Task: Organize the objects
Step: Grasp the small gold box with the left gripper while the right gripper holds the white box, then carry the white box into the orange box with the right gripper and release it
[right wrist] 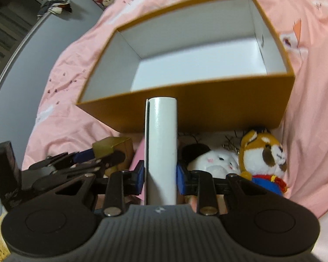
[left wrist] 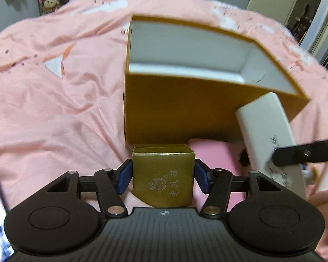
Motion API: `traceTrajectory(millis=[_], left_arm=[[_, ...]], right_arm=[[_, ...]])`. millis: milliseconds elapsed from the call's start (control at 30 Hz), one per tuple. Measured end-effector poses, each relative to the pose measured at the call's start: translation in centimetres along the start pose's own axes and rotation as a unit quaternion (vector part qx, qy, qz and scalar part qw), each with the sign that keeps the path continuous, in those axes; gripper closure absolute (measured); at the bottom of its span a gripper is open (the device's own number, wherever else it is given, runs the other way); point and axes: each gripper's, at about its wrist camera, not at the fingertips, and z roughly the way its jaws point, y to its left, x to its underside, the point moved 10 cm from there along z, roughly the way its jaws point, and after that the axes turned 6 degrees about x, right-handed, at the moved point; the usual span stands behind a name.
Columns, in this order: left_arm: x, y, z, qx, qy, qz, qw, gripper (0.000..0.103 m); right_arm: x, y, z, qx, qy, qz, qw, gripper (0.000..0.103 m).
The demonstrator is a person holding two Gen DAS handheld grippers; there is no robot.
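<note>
You are working over a bed spread with a pink sheet [left wrist: 54,100]. Your left gripper [left wrist: 163,175] clamps a small gold box [left wrist: 164,174] between its blue pads, and your right gripper [right wrist: 160,175] clamps a white flat box [right wrist: 161,148] standing on edge. Just beside the right gripper lie a white plush [right wrist: 216,160] and a fox plush [right wrist: 264,152]. Beyond both, an open orange storage box [right wrist: 207,113] with a white interior sits on the sheet.
</note>
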Motion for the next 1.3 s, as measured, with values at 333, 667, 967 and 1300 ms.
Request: traceTrajectory(millis=[333, 667, 967, 1300], left_arm=[[-5.6, -3.3, -6.9, 0.061, -0.083, 0.026, 0.9943, 0.035], [-15.8, -1.2, -5.3, 0.06, -0.103, 0.041, 0.9919, 0.035], [-17.1, 1.1, 0.2, 0.056, -0.04, 0.021, 0.9974, 0.035], [-18.8, 2.9, 2.0, 0.05, -0.04, 0.002, 0.998, 0.035]], right_arm=[[-3.1, 3.6, -5.3, -0.026, -0.053, -0.039, 0.997, 0.072], [-13.8, 5.0, -5.0, -0.032, -0.117, -0.024, 0.992, 0.072], [-16.2, 3.2, 7.5, -0.027, -0.012, 0.04, 0.999, 0.072], [-13.9, 4.0, 15.1, -0.061, 0.082, 0.084, 0.991, 0.072]])
